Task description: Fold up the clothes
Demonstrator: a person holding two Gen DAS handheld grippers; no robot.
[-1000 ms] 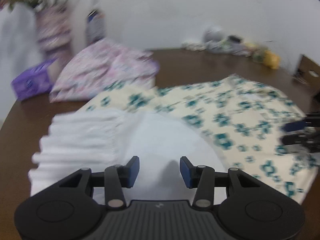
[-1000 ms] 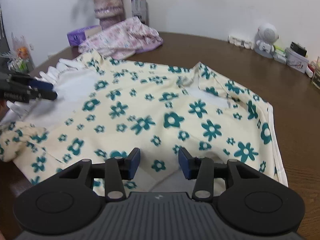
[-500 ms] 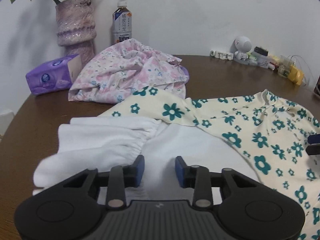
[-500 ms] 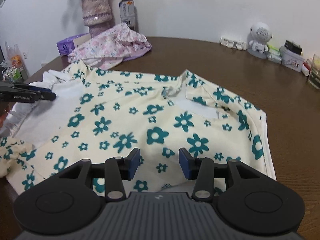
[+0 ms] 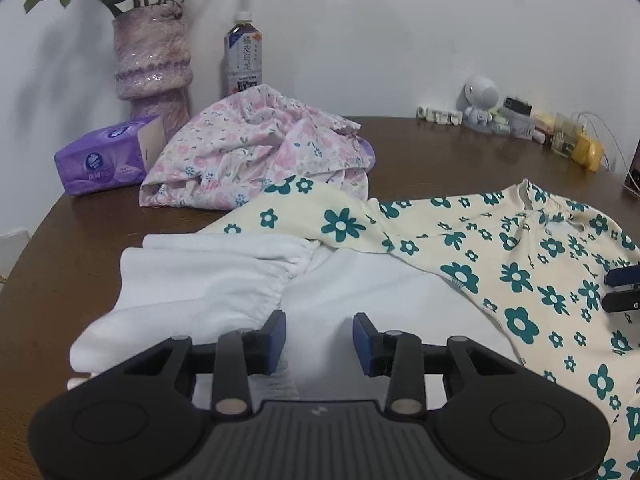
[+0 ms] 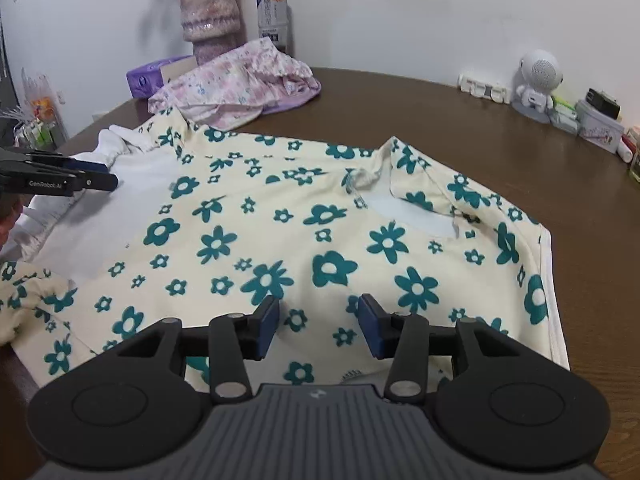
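Left gripper (image 5: 319,338): you carry a black two-finger tool with a ribbed grey centre plate and a small logo.
Housings: two round black discs flank that plate.
Fingers (image 5: 275,336): black linkage bars end in blue pads.
Screws: silver pivots sit on each bar.
Right gripper (image 6: 318,326): you carry a twin of it, with the same black frame, blue pads and grey ribbed plate.
Marking: white lettering "GenRobot.AI" runs along the left gripper's black side, seen from the right wrist.
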